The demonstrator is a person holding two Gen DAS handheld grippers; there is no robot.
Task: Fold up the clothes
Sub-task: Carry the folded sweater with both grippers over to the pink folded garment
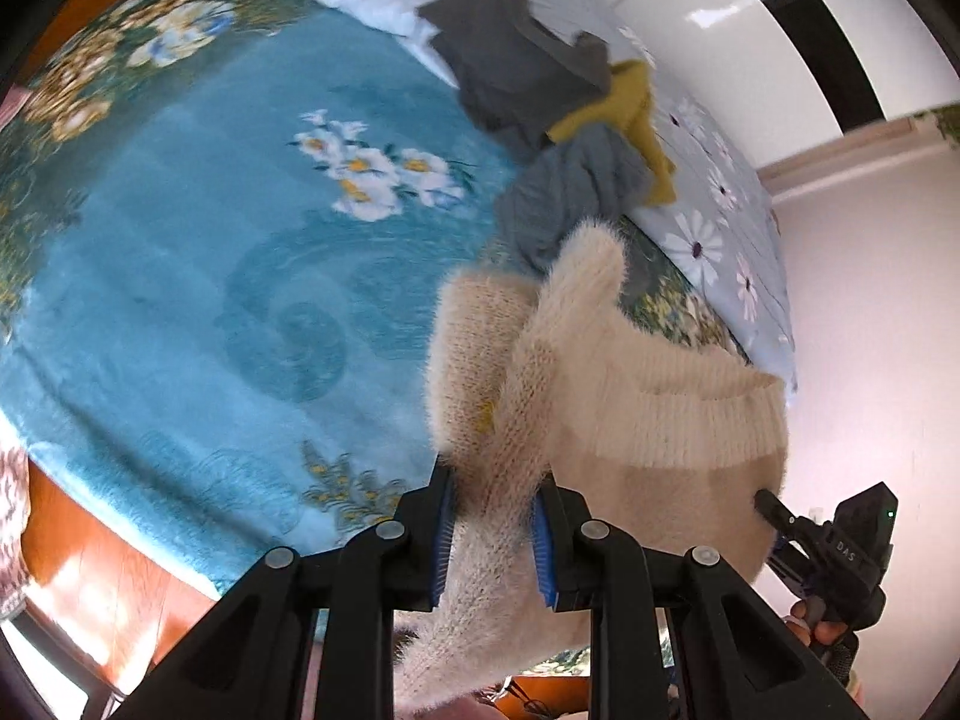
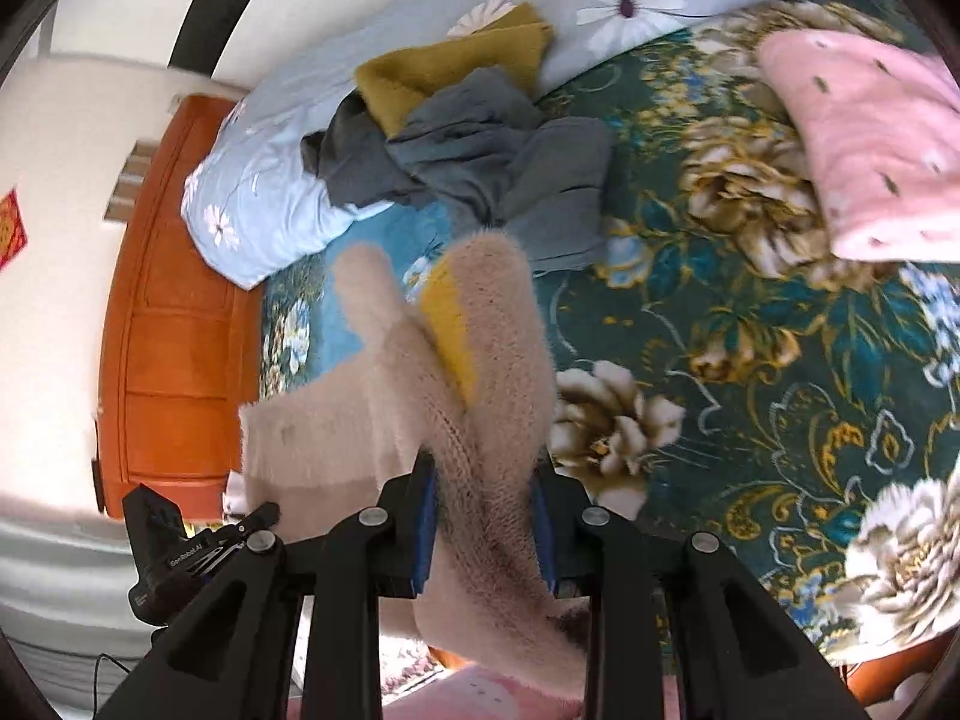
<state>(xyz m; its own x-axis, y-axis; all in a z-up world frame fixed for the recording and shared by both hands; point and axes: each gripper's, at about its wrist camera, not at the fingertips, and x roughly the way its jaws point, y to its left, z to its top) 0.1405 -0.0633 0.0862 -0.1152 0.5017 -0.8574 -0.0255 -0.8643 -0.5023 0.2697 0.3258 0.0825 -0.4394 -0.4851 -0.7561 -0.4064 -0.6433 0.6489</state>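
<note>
A fluffy cream knit sweater [image 1: 606, 396] hangs in the air above the bed, held by both grippers. My left gripper [image 1: 495, 531] is shut on one part of it. My right gripper [image 2: 483, 531] is shut on another part of the sweater [image 2: 480, 348], which shows a yellow patch [image 2: 453, 330]. The right gripper also shows in the left wrist view [image 1: 834, 546] at the sweater's far edge. The left gripper shows in the right wrist view [image 2: 180, 552] at lower left. A pile of grey and mustard clothes [image 1: 540, 90] lies at the pillow end, also in the right wrist view [image 2: 462, 138].
The bed carries a teal floral blanket [image 1: 210, 252] and a pale blue daisy quilt [image 2: 600, 6]. A folded pink cloth [image 2: 876, 150] lies on the blanket at the right. An orange wooden headboard [image 2: 174, 312] and white wall stand beyond.
</note>
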